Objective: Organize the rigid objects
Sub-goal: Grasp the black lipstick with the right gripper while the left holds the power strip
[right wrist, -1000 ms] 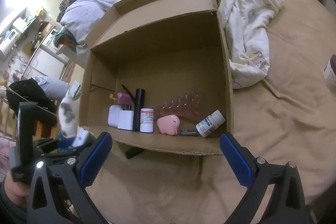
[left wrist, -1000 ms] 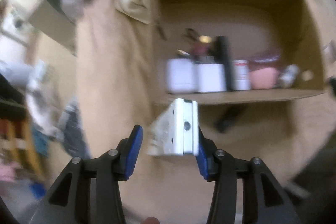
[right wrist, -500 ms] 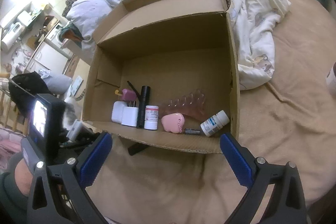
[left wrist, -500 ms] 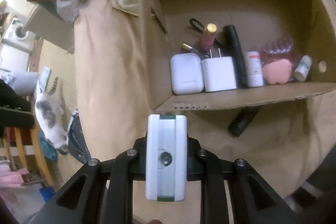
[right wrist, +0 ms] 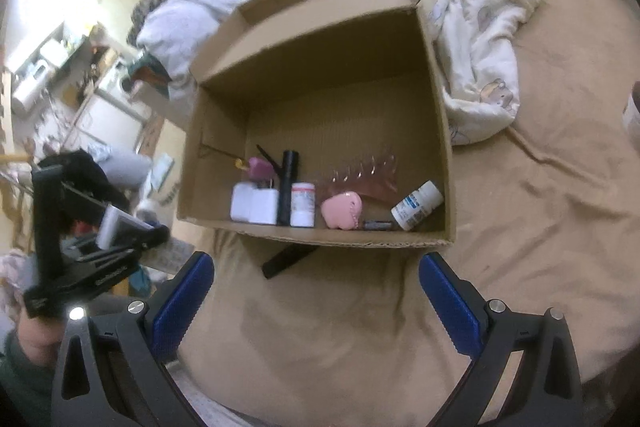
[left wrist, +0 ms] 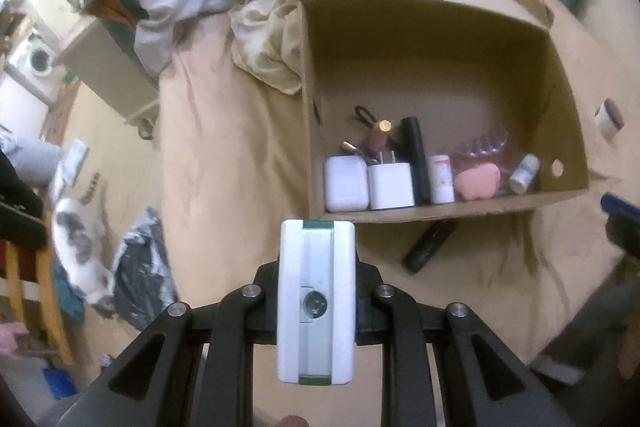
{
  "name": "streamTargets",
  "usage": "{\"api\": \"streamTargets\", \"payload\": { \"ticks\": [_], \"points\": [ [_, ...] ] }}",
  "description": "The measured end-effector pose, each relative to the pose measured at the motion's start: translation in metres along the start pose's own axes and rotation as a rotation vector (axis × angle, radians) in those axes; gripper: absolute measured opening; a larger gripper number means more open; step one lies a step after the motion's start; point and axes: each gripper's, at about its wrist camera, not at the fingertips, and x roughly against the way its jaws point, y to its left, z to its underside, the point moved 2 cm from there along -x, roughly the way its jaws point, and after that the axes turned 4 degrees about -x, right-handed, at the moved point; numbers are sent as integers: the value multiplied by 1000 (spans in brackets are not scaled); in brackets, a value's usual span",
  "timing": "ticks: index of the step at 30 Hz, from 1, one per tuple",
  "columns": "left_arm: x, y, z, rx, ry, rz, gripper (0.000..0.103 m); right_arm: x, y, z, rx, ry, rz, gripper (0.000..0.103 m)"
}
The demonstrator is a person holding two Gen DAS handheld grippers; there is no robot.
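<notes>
Nearest to us, our left gripper [left wrist: 316, 301] has its jaws drawn in tight on a white rectangular device [left wrist: 316, 301] with green end strips and a small round socket on its face. We grip it across its narrow sides, long axis pointing ahead, which we judge suits sliding it into the row in the box. It hangs clear of the bed, just short of the box's near wall. Our right gripper [right wrist: 316, 301] has its jaws spread wide with nothing between the blue pads [right wrist: 182, 301]; it hovers over bare sheet, free for the next pick.

Just beyond, a black tube [left wrist: 428, 245] lies on the bed against the outside of the cardboard box [left wrist: 440, 213], not yet packed. Inside, things stand lined along the near wall: a white case [left wrist: 346, 183], a white plug charger [left wrist: 391, 186], an upright black tube [left wrist: 416, 155], a small white bottle [left wrist: 441, 179], a pink pouch [left wrist: 478, 183] and a white pill bottle [right wrist: 416, 205] tipped on its side. The ordered row leaves the back of the box open.

The surface is a tan bedsheet [right wrist: 540, 219], soft and creased, with crumpled bedding [right wrist: 476, 27] behind the box. Farther left the floor shows a cat [left wrist: 76, 243] and a washing machine [left wrist: 32, 61].
</notes>
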Motion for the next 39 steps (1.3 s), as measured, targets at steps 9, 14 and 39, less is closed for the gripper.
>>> {"api": "streamTargets", "payload": {
  "ticks": [9,14,39],
  "points": [
    [14,-12,0,-4,-40,79,19,-80,33,36,200,176,142,103],
    [17,-1,4,29,-34,96,19,-138,59,52,438,242,225,103],
    [-3,4,1,83,25,83,19,-172,57,45,322,143,278,87]
  ]
}}
